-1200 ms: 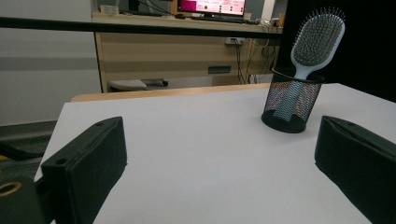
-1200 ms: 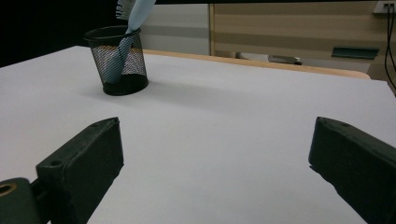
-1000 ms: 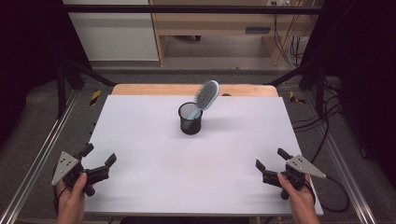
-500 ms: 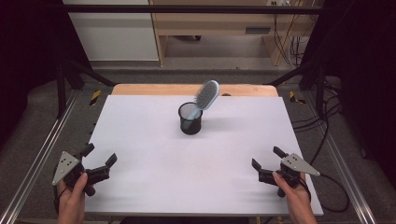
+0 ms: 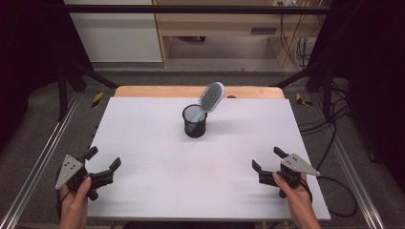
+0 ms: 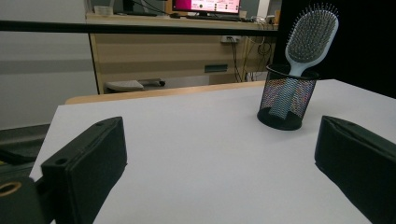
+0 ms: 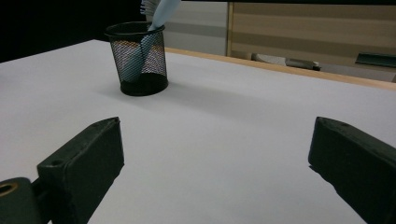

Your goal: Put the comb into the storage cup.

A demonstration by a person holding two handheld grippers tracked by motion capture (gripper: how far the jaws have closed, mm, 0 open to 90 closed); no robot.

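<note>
A black mesh cup (image 5: 195,121) (image 6: 286,103) (image 7: 138,59) stands upright near the middle back of the white table (image 5: 200,162). A pale blue hairbrush (image 5: 209,99) (image 6: 307,43) (image 7: 156,21) leans in it, handle down, bristled head tilted up to the right. My left gripper (image 5: 102,159) (image 6: 219,163) rests open at the front left corner, nothing between its jaws. Low at the front right, my right gripper (image 5: 268,159) (image 7: 215,168) is open and holds nothing. Both are far from the cup.
A wooden strip (image 5: 200,91) edges the table's far side. Metal rails (image 5: 38,162) run along both sides, and cables (image 5: 329,143) trail on the floor at the right. A wooden bench (image 6: 177,56) and a monitor (image 6: 205,5) stand beyond the table.
My right gripper has slid a little to the left along the front of the table. The left gripper, the cup and the brush have not moved.
</note>
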